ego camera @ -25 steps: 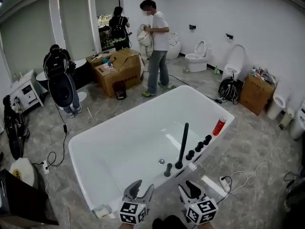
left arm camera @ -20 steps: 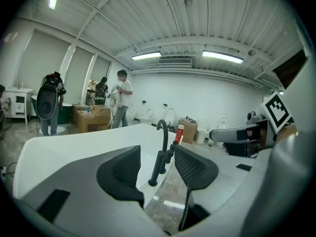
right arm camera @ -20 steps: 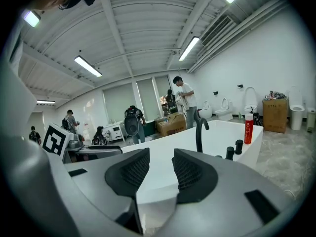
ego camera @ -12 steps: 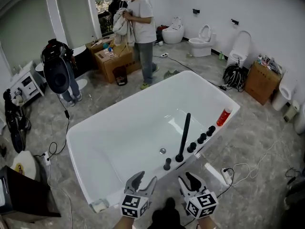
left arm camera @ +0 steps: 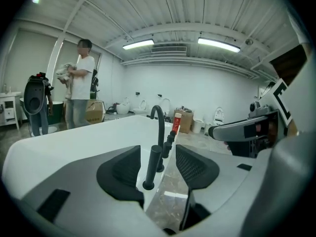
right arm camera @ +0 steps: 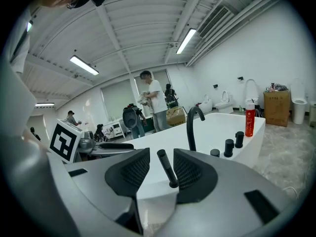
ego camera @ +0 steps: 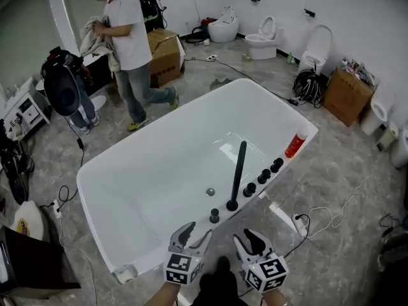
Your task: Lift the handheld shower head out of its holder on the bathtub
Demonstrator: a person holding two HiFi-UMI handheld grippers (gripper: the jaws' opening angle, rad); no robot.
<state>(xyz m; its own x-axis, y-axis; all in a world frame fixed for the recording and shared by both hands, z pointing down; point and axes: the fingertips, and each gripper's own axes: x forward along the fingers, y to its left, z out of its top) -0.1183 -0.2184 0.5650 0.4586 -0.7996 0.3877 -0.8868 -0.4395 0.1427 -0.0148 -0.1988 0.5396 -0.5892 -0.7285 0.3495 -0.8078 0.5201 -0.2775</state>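
The handheld shower head (ego camera: pixel 214 215) is a short black wand standing upright in its holder on the near rim of the white bathtub (ego camera: pixel 159 183), just left of the tall black faucet (ego camera: pixel 237 171). My left gripper (ego camera: pixel 194 234) hovers just short of the rim, open; its jaws have just been opening with nothing between them. My right gripper (ego camera: pixel 248 240) is beside it, also open and empty. In the left gripper view the shower head (left arm camera: pixel 152 164) stands ahead in line with the jaws. In the right gripper view the shower head (right arm camera: pixel 167 168) leans in the same gap, apart from the pads.
Three black knobs (ego camera: pixel 262 176) and a red bottle (ego camera: pixel 293 145) sit on the rim right of the faucet. A power strip with cable (ego camera: pixel 298 222) lies on the floor to the right. A person in white (ego camera: pixel 131 50) stands beyond the tub, by boxes and toilets.
Both grippers have come forward and down toward the tub's near rim, and the shower head is now closer to them. The person in white has walked left along the far side.
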